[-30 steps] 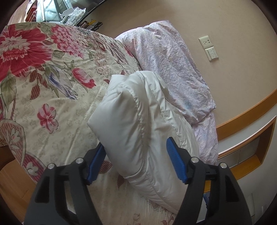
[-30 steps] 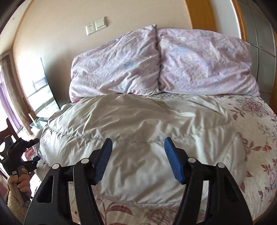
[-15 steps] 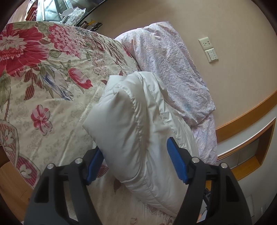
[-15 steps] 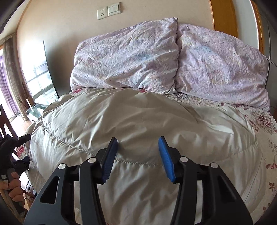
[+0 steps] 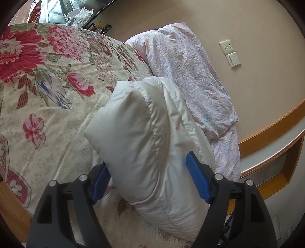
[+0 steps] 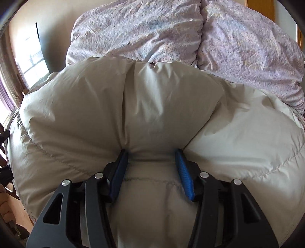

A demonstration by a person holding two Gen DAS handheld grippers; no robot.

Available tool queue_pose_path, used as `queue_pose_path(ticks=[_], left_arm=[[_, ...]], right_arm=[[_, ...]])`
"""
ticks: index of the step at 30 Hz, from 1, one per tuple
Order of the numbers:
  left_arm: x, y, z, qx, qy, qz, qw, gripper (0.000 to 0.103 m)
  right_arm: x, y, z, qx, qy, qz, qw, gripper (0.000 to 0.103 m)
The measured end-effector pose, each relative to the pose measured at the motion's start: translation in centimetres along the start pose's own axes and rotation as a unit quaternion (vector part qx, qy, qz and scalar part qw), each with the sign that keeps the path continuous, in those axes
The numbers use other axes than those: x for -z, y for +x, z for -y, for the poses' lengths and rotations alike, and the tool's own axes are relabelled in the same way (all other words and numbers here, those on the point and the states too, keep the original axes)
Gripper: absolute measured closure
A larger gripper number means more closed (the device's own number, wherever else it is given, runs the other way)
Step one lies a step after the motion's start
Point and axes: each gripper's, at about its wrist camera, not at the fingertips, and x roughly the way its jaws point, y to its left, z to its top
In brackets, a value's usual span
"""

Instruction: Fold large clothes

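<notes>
A puffy white down jacket (image 5: 152,133) lies folded on the floral bedspread (image 5: 47,85), its thick rolled end toward me. My left gripper (image 5: 146,160) straddles that end and its jaws are opening. The jacket bulges between them, covers part of the left pad and runs under the right pad (image 5: 198,179), with no clear squeeze. In the right wrist view the same jacket (image 6: 95,114) fills the picture. My right gripper (image 6: 151,152) has dug into its near edge, and creases run out from both blue pads around a pinched hump of fabric.
Two pale lilac pillows (image 6: 143,28) lean on the beige wall behind the jacket. A socket and switch (image 5: 229,53) sit on that wall above a wooden ledge (image 5: 276,122). A glass table with clutter (image 5: 76,11) stands past the bed. A person's hand (image 6: 3,209) shows at the lower left edge.
My right gripper dropped forward onto the jacket, narrowed and pinched a fold. The left gripper hardly moved; its jaws stand slightly wider around the jacket's end.
</notes>
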Motion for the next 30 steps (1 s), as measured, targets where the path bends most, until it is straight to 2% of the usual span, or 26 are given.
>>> queue_pose_path(ticks=[8, 10, 11, 13, 15, 17, 23, 26, 30], left_arm=[[0.0, 1.5, 0.8, 0.012, -0.023, 0.003, 0.9996, 0.026], [-0.3, 1.5, 0.9, 0.035, -0.026, 0.004, 0.9990, 0.026], [-0.4, 1.3, 1.0, 0.058, -0.025, 0.007, 0.9980, 0.026], [-0.8, 1.3, 1.1, 0.082, -0.008, 0.010, 0.9966, 0.026], [-0.9, 1.9, 0.5, 0.069, -0.009, 0.002, 0.9976, 0.026], [-1.0, 2.3, -0.1, 0.072, -0.019, -0.002, 0.9972, 0.032], [-1.3, 2.8, -0.1, 0.078, -0.039, 0.003, 0.9962, 0.032], [-1.6, 2.9, -0.6, 0.084, -0.058, 0.005, 0.9947, 0.042], [-1.6, 2.6, -0.5, 0.077, -0.048, 0.002, 0.9959, 0.056]], right_arm=[[0.1, 0.0, 0.3, -0.009, 0.008, 0.003, 1.000, 0.049], [0.1, 0.0, 0.3, -0.011, 0.009, 0.005, 1.000, 0.049], [0.1, 0.0, 0.4, -0.011, 0.009, 0.006, 1.000, 0.049], [0.1, 0.0, 0.4, -0.014, 0.012, 0.007, 1.000, 0.049], [0.2, 0.0, 0.4, -0.014, 0.012, 0.008, 1.000, 0.049], [0.2, 0.0, 0.3, -0.014, 0.012, 0.009, 1.000, 0.049], [0.2, 0.0, 0.4, -0.015, 0.012, 0.010, 1.000, 0.049], [0.3, 0.0, 0.5, -0.016, 0.012, 0.012, 1.000, 0.049], [0.3, 0.0, 0.5, -0.016, 0.012, 0.012, 1.000, 0.049]])
